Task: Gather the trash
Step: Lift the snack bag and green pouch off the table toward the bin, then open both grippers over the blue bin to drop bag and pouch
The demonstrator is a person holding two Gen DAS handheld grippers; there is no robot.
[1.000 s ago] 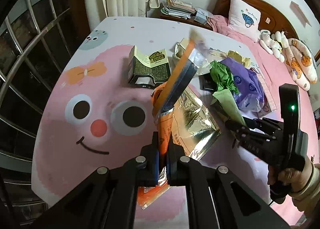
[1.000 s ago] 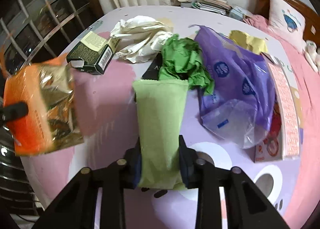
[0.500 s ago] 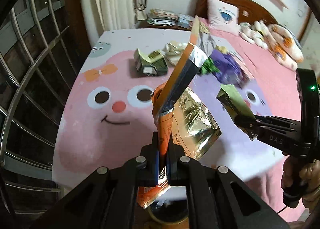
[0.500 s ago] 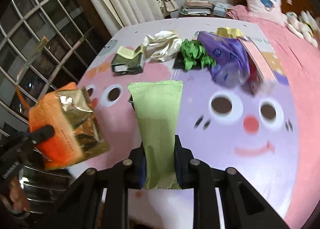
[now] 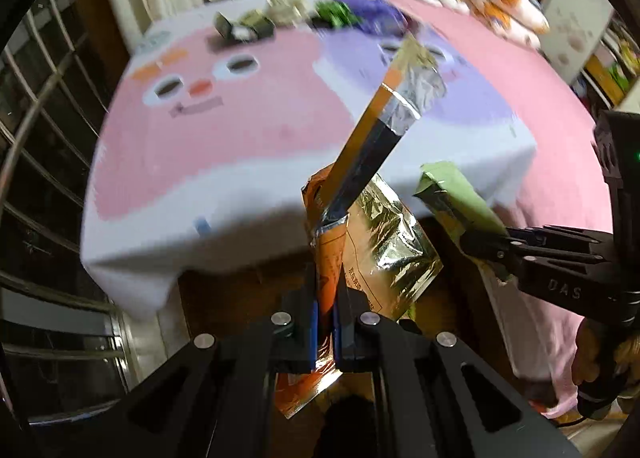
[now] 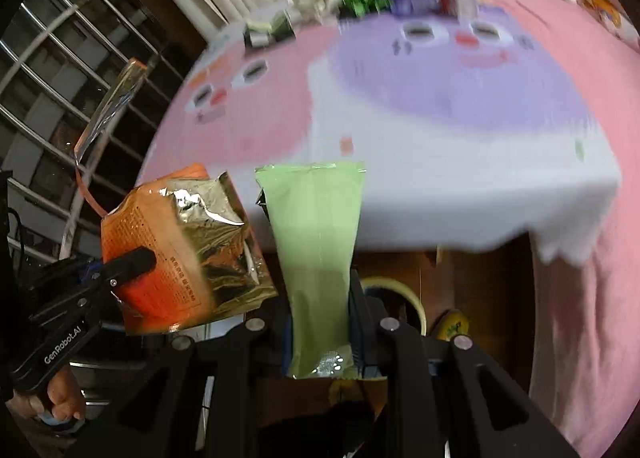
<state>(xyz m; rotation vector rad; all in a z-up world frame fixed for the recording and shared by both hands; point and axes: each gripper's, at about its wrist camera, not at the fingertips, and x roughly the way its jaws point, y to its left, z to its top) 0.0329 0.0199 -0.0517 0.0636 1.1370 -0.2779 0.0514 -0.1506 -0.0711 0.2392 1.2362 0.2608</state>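
My left gripper (image 5: pixel 325 322) is shut on an orange and silver foil snack bag (image 5: pixel 372 226), held past the near edge of the bed. In the right wrist view that same orange foil bag (image 6: pixel 180 254) hangs at the left in the left gripper (image 6: pixel 132 264). My right gripper (image 6: pixel 320 322) is shut on a pale green packet (image 6: pixel 316 242), which stands up between its pads. The green packet (image 5: pixel 456 198) also shows at the right of the left wrist view, in the right gripper (image 5: pixel 486 248). Both point down over the floor beside the bed.
More trash lies far off on the bedspread (image 5: pixel 224 138): a dark green box (image 5: pixel 244 24), white crumpled paper (image 5: pixel 286 6), green paper (image 5: pixel 334 12), a purple bag (image 5: pixel 372 10). A yellow-rimmed round bin (image 6: pixel 404 298) sits below. Window bars (image 5: pixel 36 162) run along the left.
Both grippers have pulled back from the trash pile to beyond the bed's near edge, each still holding its bag. The bed's edge, wooden frame and a bin below have come into view.
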